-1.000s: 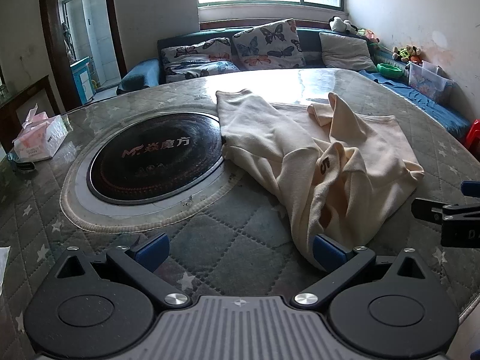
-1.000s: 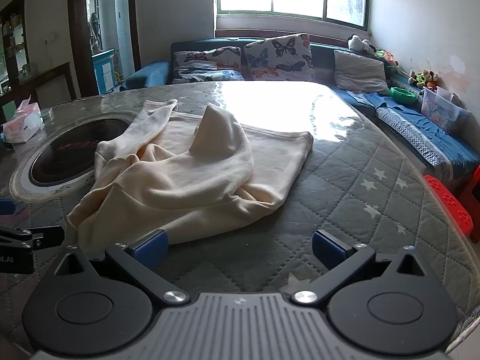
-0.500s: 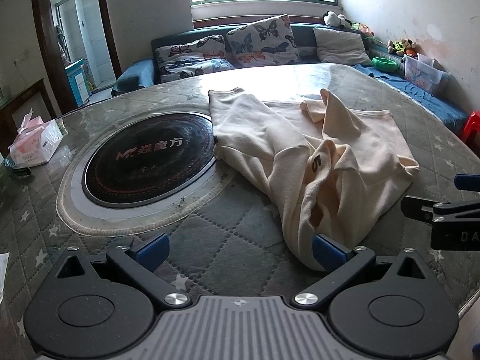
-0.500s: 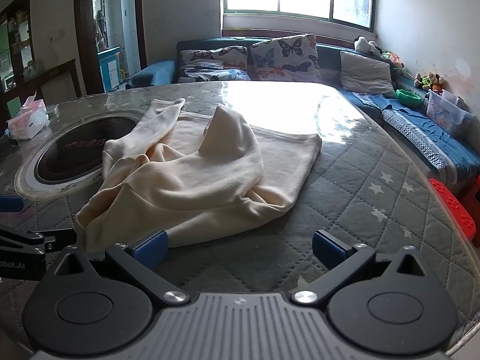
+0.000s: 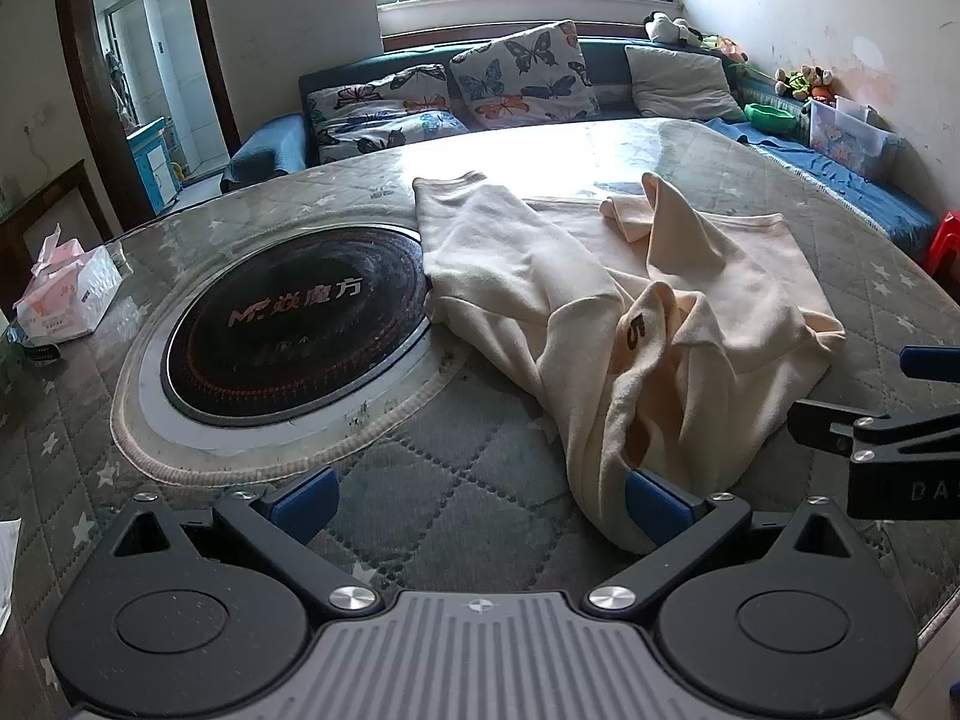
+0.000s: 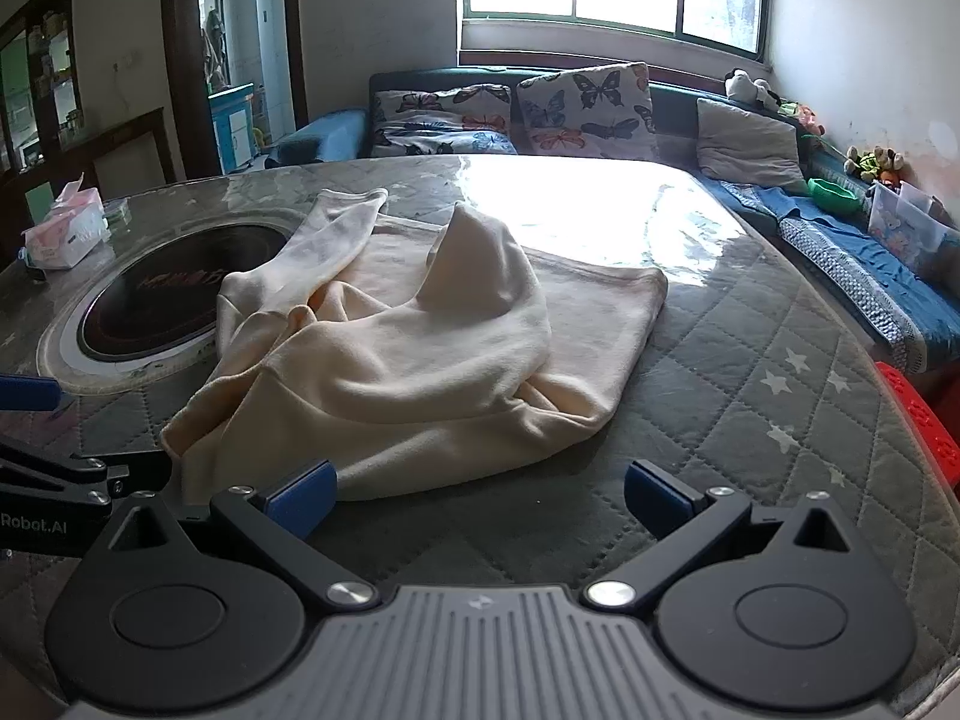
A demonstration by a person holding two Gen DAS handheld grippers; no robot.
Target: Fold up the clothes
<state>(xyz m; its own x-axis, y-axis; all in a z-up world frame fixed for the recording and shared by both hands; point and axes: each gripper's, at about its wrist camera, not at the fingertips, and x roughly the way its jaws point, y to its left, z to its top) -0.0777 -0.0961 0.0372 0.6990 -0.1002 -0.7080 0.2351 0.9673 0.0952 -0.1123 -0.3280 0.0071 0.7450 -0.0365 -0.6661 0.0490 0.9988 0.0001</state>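
Observation:
A cream long-sleeved garment (image 5: 648, 306) lies crumpled on the quilted table cover, one sleeve stretched toward the black round plate. It also shows in the right wrist view (image 6: 420, 354). My left gripper (image 5: 480, 501) is open and empty, its right fingertip (image 5: 651, 498) at the garment's near edge. My right gripper (image 6: 480, 495) is open and empty, its left fingertip (image 6: 303, 495) at the garment's near hem. The right gripper shows at the right edge of the left wrist view (image 5: 882, 432); the left gripper shows at the left edge of the right wrist view (image 6: 48, 468).
A black round induction plate (image 5: 294, 324) is set into the table left of the garment. A tissue box (image 5: 66, 300) stands at the far left. A sofa with butterfly cushions (image 5: 522, 84) runs behind the table. A red stool (image 6: 918, 420) stands at the right.
Both grippers have drawn slightly nearer the garment and tilted a little; the garment has not moved. Both stay open.

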